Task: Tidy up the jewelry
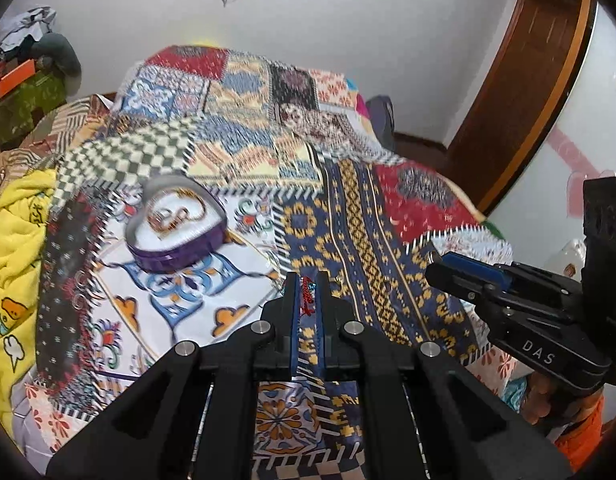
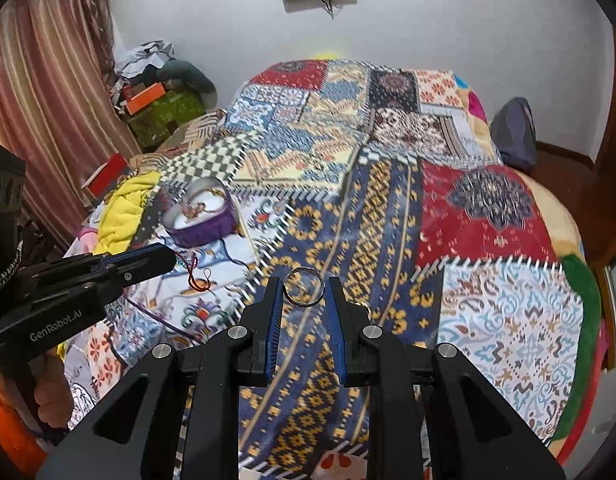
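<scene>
Silver ring (image 2: 304, 286) sits between the right gripper (image 2: 303, 292) fingers, rim against both blue pads: light, stiff, slippery, best pinched across its rim. Left gripper (image 1: 307, 294), fingers nearly closed, pinches a limp red thread bracelet (image 1: 306, 296). Both hang over the bed (image 2: 488, 208); the purple heart box (image 1: 175, 224) lies at ten o'clock.
</scene>
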Tool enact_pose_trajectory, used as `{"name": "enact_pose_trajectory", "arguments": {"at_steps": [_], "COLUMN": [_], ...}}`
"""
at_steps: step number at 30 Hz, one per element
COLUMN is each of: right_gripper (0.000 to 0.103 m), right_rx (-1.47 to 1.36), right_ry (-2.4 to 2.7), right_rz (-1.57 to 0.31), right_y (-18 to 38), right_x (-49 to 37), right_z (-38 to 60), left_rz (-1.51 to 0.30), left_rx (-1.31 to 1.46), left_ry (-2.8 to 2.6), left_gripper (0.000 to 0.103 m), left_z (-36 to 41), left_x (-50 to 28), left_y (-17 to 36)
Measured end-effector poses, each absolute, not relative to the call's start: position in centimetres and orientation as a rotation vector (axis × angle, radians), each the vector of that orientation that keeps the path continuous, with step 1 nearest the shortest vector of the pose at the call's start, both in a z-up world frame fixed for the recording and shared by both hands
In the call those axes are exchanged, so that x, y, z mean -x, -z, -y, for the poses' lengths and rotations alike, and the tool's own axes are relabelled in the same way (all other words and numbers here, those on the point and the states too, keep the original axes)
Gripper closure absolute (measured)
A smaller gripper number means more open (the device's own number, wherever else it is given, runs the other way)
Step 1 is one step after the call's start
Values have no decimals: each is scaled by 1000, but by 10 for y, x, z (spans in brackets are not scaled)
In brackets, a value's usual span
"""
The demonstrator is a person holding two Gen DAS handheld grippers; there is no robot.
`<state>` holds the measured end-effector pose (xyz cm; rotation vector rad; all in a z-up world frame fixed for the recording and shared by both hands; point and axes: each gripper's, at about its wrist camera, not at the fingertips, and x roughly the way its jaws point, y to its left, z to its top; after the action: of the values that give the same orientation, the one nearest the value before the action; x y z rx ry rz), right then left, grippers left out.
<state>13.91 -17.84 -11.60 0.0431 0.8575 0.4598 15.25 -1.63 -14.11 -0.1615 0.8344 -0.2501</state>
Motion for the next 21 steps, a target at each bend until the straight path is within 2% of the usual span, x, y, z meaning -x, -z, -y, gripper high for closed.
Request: {"name": "enact_pose_trajectory", "arguments": {"at_steps": [21], "right_gripper": [84], "right_rx": [4], "right_ry": [-564], "right_rz": [-783], "right_y": [90], "right_x": [-165], "right_z": [99], "left_rz": [-707], "left_rx": [182], "left_ry": [154], "left_gripper": [98], "left_z": [-60], "left_x": [-157], "left_y": [109]}}
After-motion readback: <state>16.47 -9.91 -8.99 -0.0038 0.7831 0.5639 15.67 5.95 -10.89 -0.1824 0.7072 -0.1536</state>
